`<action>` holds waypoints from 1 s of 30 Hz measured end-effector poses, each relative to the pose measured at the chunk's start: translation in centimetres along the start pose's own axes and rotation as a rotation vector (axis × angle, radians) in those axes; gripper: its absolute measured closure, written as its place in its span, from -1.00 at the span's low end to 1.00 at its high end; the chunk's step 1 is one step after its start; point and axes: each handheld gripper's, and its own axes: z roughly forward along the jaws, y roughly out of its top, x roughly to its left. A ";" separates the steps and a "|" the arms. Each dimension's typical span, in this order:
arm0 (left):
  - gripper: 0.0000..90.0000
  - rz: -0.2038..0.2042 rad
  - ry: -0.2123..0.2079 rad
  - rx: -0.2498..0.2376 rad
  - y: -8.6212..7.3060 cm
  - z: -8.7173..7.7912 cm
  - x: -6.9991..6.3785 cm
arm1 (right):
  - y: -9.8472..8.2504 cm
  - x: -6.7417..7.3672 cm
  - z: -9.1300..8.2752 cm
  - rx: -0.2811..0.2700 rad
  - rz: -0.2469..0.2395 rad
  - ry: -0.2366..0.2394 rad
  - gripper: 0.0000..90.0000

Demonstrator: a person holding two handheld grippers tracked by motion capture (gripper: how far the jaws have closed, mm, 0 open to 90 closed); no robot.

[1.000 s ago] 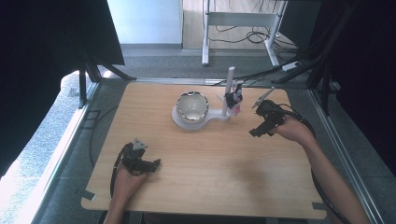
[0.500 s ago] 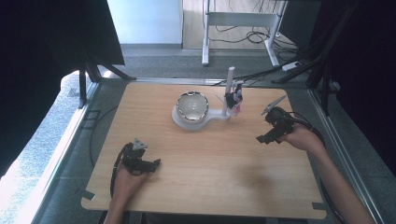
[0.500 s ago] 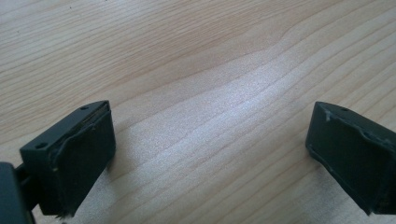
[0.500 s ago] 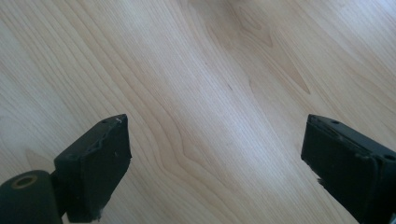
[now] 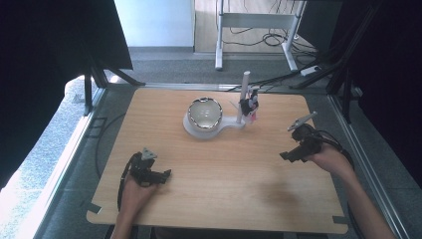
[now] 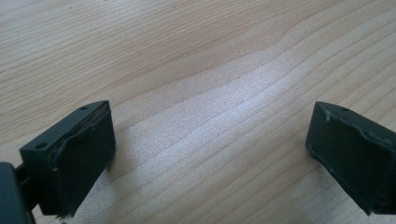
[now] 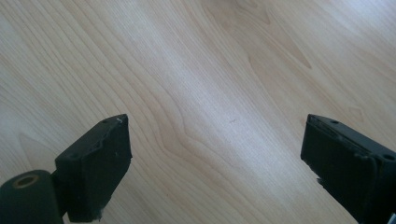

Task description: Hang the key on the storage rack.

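Progress looks early or between steps, as I judge it: neither tong holds anything. The left gripper (image 6: 208, 154) rests near the table's (image 5: 224, 199) front edge, jaws spread wide over bare wood. The right gripper (image 7: 215, 163) hangs by the right edge, likewise released and empty. The metal bowl (image 5: 204, 112) sits on its white stand (image 5: 226, 125) at the far middle, well apart from both, untouched.
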 end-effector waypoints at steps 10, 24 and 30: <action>-0.97 0.004 -0.001 0.003 0.0 0.0 0.0 | -2.6 0.2 0.6 -0.011 0.043 -0.011 -0.80; -0.97 0.004 0.000 0.003 0.0 0.0 0.0 | -5.2 1.3 2.2 -0.044 0.068 -0.023 -0.79; -0.97 0.004 0.001 0.003 0.0 0.0 0.0 | -6.1 1.9 3.2 -0.071 0.087 -0.022 -0.79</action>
